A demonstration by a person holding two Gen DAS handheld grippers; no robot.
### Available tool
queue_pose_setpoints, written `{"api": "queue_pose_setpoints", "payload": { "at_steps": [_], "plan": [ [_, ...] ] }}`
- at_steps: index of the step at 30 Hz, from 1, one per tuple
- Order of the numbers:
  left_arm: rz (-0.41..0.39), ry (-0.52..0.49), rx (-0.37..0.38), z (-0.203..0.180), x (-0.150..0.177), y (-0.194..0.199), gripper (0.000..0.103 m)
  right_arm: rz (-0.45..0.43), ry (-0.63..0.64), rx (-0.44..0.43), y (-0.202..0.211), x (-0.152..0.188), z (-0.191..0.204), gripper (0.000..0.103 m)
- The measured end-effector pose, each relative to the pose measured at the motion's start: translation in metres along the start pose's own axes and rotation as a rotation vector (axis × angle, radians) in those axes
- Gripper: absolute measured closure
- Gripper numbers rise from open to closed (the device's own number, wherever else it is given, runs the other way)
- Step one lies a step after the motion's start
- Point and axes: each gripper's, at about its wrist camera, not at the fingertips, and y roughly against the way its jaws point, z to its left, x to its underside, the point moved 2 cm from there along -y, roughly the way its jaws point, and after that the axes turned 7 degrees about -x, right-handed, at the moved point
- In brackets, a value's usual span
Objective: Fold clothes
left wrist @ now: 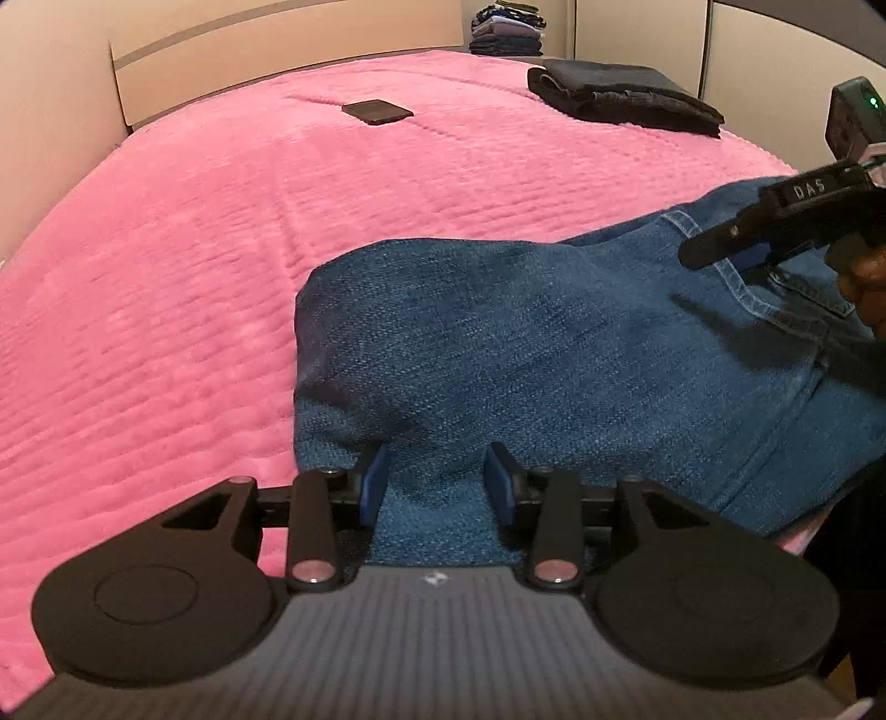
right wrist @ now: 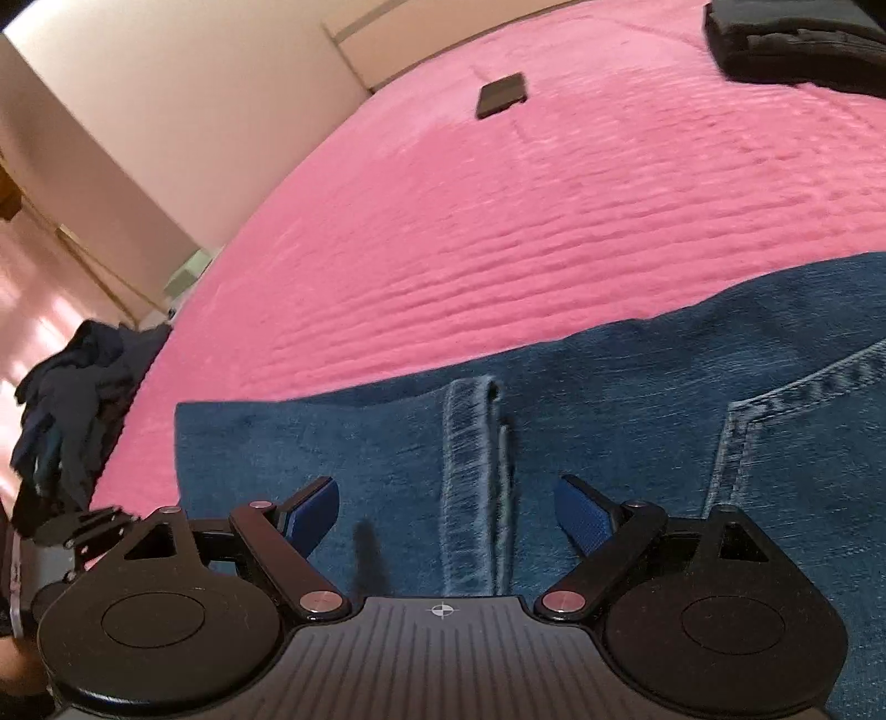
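**Operator:** Where the pink bedspread [left wrist: 221, 266] meets the near edge of the bed, I have the blue jeans [left wrist: 554, 343] lying folded, spread toward the near right corner. My left tongs [left wrist: 437, 482] sit over the jeans' near edge with their blue pads parted and denim showing between them, nothing pinched.

**Observer:** And your right side?

**Operator:** My right tongs [right wrist: 446, 515] are spread wide above the jeans [right wrist: 609, 421], over a belt loop [right wrist: 470, 476], with a pocket seam [right wrist: 803, 387] off to the right. They grip nothing either. From the left wrist view I see the right tongs [left wrist: 720, 243] reaching in over the waistband end.

**Observer:** Anything else on the bed?

**Operator:** A folded black garment [left wrist: 626, 94] lies near the far right corner, well apart from the jeans. A small flat black object [left wrist: 377, 112] rests toward the far edge; I cannot tell what it is. Beyond the bed stands a stack of folded clothes [left wrist: 506, 30], and a dark heap of clothes [right wrist: 72, 399] lies off the bed's left edge.
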Motion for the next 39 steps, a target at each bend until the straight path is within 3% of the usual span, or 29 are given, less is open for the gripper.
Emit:
{"api": "queue_pose_setpoints", "payload": {
  "at_steps": [3,5,6,8,12,15,18,22,25,27,29,31,32,34,37,39],
  "plan": [
    [-0.019,-0.005,-0.008,-0.002,0.001,0.0,0.066,0.028,-0.01,-0.027,0.0,0.005,0.003,0.037],
    [-0.03,0.001,-0.017,-0.002,0.002,-0.001,0.067,0.024,-0.074,-0.056,0.003,0.006,-0.005,0.057],
    [-0.03,0.015,-0.017,-0.003,0.001,-0.003,0.068,0.021,-0.127,-0.08,0.005,0.007,-0.011,0.083],
    [-0.022,0.048,-0.011,-0.003,-0.001,-0.003,0.07,0.011,-0.227,-0.127,0.009,0.007,-0.024,0.085],
    [-0.042,0.062,0.008,-0.006,-0.011,0.0,0.069,-0.122,-0.121,-0.12,0.042,-0.002,-0.01,0.086],
    [-0.032,0.035,0.008,-0.012,-0.016,-0.005,0.069,-0.121,0.015,-0.021,0.04,0.0,-0.004,0.086],
    [-0.015,0.01,-0.008,-0.014,-0.019,-0.007,0.069,-0.111,-0.006,0.016,0.038,0.004,-0.01,0.085],
    [-0.094,0.047,0.017,-0.006,-0.031,0.012,0.069,-0.127,-0.004,0.071,0.045,0.012,-0.011,0.056],
    [-0.113,0.085,0.016,0.005,-0.041,0.008,0.069,-0.204,0.055,0.115,0.066,0.024,0.008,0.055],
    [-0.1,0.089,0.001,0.011,-0.047,-0.003,0.069,-0.242,0.099,0.099,0.074,0.033,0.02,0.055],
    [-0.007,0.081,-0.01,0.015,-0.047,-0.029,0.066,-0.232,0.132,0.073,0.072,0.042,0.027,0.055],
    [0.047,0.055,-0.008,0.015,-0.045,-0.047,0.063,-0.135,0.133,0.102,0.055,0.051,0.021,0.054],
    [0.048,0.048,-0.01,0.014,-0.046,-0.046,0.063,-0.092,0.133,0.119,0.048,0.055,0.019,0.054],
    [0.04,0.041,-0.024,0.014,-0.049,-0.039,0.064,-0.094,0.109,0.162,0.051,0.057,0.018,0.054],
    [-0.052,0.047,-0.044,0.015,-0.047,-0.015,0.069,-0.161,0.162,0.129,0.065,0.063,0.034,0.054],
    [-0.046,0.059,-0.023,0.016,-0.039,-0.015,0.069,-0.182,0.211,0.098,0.067,0.072,0.045,0.054]
  ]
}}
